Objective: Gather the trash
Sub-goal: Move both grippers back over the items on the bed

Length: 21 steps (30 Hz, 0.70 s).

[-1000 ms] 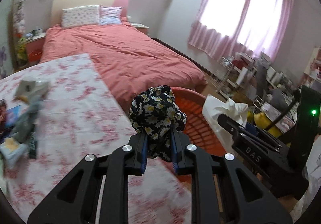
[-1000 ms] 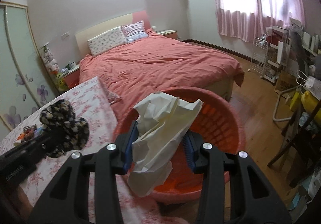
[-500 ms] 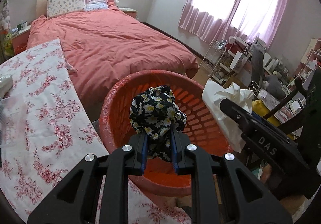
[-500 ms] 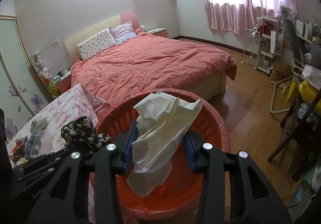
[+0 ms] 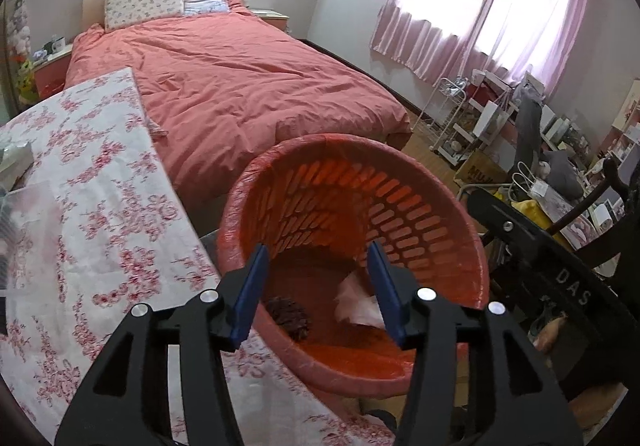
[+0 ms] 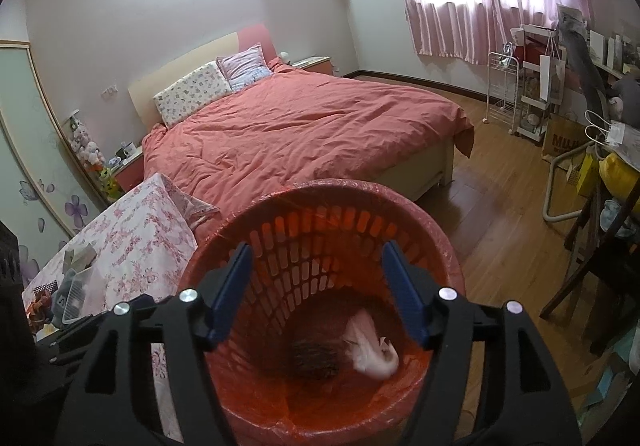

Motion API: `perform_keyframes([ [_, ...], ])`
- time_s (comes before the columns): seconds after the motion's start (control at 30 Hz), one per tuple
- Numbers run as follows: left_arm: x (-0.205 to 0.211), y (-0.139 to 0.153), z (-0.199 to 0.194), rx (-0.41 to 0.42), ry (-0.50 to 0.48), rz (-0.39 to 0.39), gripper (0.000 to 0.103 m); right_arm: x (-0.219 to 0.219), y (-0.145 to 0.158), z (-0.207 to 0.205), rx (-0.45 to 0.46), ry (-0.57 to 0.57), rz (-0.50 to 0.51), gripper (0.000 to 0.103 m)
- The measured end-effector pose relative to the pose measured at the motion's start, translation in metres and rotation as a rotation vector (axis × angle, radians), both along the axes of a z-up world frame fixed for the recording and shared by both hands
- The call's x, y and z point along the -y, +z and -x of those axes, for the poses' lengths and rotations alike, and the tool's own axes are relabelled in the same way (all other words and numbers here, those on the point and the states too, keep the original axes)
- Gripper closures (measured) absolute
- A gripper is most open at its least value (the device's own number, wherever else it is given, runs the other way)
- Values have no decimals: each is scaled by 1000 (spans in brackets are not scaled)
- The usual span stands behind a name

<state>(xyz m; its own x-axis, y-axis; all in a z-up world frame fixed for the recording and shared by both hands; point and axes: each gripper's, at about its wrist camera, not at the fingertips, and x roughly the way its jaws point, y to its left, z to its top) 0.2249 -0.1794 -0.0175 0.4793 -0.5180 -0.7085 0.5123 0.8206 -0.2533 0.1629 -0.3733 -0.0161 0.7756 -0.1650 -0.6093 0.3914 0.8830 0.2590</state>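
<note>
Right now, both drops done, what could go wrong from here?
1. The orange basket sits tight against the floral table; either open hand-held gripper, left or right, could clip its rim while retreating.
2. The white paper and dark floral wad look blurred, possibly unsettled.

Both claws opened — floral cloth (image 6: 315, 359), crumpled paper (image 6: 372, 351) dropped into basket (image 6: 440, 246).

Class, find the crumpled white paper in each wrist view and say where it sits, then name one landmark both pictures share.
Left wrist view: the crumpled white paper lies at the bottom of the orange basket, lower centre, beside the right fingertip.
Right wrist view: it lies at the basket's bottom, lower centre-right, right of the dark floral bundle.
Shared landmark: the bed with the red duvet.
</note>
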Motion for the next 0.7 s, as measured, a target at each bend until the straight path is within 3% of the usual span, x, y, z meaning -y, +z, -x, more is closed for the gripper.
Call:
perform_keyframes([
  [0.37,-56,8,4,69,145,-85,37,-33,13,4,-4,41,53,37],
  [0.7,-161,9,9,90,341,-136,34,-131,16,-19,-31,224,84,37],
])
